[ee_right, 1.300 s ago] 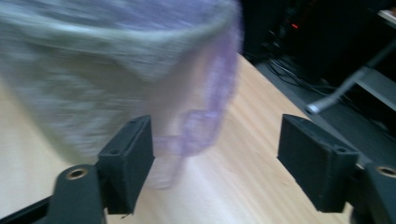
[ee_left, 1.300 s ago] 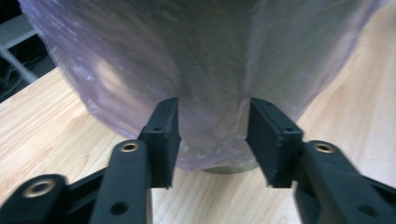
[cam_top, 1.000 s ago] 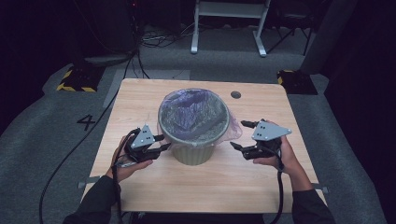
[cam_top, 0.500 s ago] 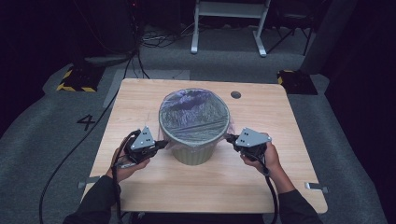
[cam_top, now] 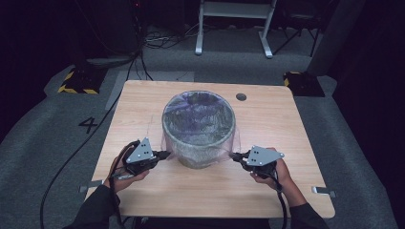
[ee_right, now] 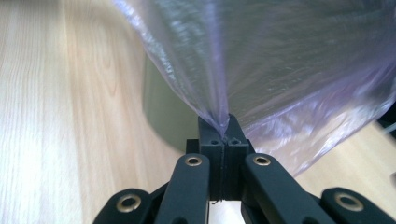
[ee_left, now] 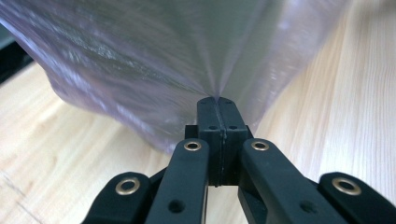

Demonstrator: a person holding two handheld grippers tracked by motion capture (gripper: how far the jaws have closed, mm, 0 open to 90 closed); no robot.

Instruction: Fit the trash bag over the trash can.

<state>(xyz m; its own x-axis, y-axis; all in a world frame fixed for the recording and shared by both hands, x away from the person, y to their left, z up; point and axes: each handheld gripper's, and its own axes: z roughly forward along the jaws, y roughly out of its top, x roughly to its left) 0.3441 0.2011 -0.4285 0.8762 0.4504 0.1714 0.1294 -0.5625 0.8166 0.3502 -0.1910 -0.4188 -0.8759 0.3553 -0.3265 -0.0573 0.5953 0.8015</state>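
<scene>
A grey-green round bin (cam_top: 198, 151) stands in the middle of the wooden table (cam_top: 282, 119). A translucent purple plastic bag (cam_top: 198, 112) lines it and hangs over the rim. My left gripper (cam_top: 167, 154) is low at the bin's left side, shut on a pinch of the bag's skirt (ee_left: 154, 60), which fans out taut from the jaws (ee_left: 217, 100). My right gripper (cam_top: 235, 155) is low at the bin's right side, shut on the bag film (ee_right: 289, 60) in the same way (ee_right: 219, 122). The bin wall (ee_right: 161, 107) shows behind the film.
A round cable hole (cam_top: 241, 97) sits in the table's far right part. Cables trail from both grippers over the near edge. Beyond the table are a grey floor, a white frame's legs (cam_top: 234, 28) and black cases with yellow stripes (cam_top: 76, 78).
The right gripper came down from rim height to near the tabletop and shut on the bag. The left gripper shut on the bag too. The film is now drawn down both sides.
</scene>
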